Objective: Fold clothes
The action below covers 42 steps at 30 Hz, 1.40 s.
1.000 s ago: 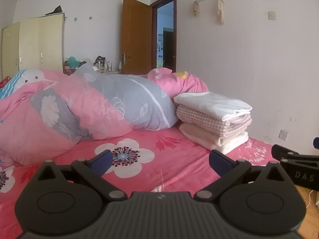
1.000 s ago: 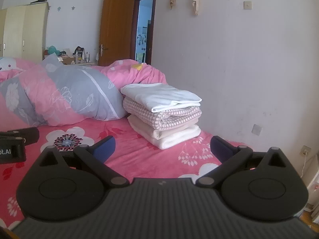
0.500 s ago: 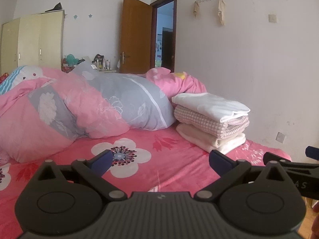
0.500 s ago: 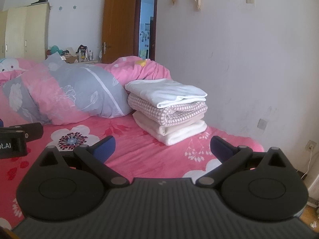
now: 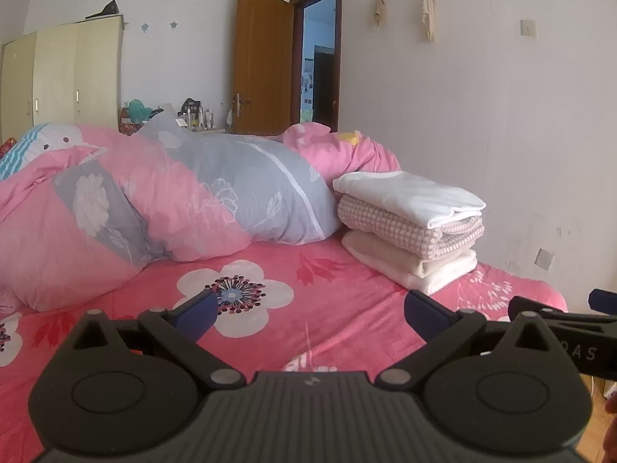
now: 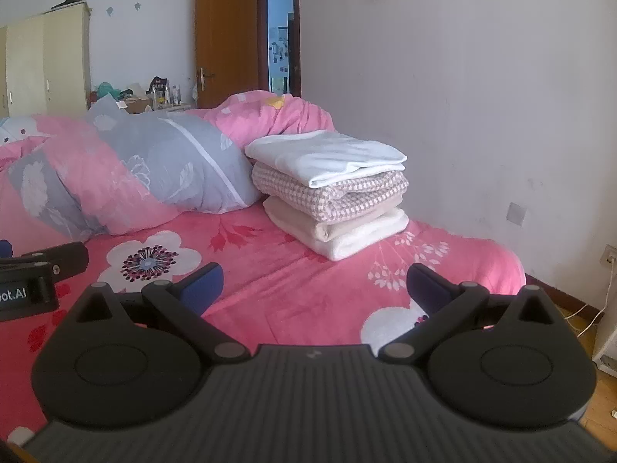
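Pink floral bedsheet point(image 5: 339, 308), bearing one stack of folded clothes point(image 6: 331, 189) at its wall-side edge, just beside the rumpled duvet point(image 5: 173, 200); stack's long axis runs away from the viewer along the wall. Left gripper point(image 5: 308, 310) and right gripper point(image 6: 314, 283) both spread wide, empty, short of the stack. Stack lies ahead-right of the left tool, nearly dead ahead of the right; right judged nearer

Two black hand-held grippers
Left gripper point(image 5: 308, 314) and right gripper point(image 6: 314, 285): blue fingertip pads, ribbed grey bodies, silver pivot screws
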{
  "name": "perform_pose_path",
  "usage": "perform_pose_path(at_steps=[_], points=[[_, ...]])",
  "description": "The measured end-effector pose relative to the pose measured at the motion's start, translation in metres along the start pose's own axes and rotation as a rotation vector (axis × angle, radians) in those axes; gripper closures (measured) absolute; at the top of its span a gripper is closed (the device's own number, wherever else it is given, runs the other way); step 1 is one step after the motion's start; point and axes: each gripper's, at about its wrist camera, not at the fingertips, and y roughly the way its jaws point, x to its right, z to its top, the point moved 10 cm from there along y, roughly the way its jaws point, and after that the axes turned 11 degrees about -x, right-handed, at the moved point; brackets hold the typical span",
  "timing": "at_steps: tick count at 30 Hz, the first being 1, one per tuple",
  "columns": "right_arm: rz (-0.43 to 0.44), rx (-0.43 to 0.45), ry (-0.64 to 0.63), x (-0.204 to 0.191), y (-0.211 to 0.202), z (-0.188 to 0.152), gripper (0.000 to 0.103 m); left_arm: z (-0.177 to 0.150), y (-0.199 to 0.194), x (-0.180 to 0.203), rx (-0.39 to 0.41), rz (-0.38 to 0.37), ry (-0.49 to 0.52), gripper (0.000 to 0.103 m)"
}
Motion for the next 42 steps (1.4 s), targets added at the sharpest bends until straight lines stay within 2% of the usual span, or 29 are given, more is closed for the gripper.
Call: perform_pose_path(at_steps=[16, 28, 42], points=[[-0.026, 0.009, -0.009, -0.003, -0.004, 0.003, 0.001, -0.006, 0.003, -0.005, -0.033, 0.0, -0.002, 0.0], [-0.036, 0.014, -0.031, -0.007, -0.007, 0.005, 0.001, -0.008, 0.003, -0.007, -0.035, 0.029, 0.001, 0.0], [-0.047, 0.018, -0.027, -0.005, -0.01, 0.003, 0.001, -0.006, -0.001, -0.008, -0.033, 0.019, -0.004, 0.0]])
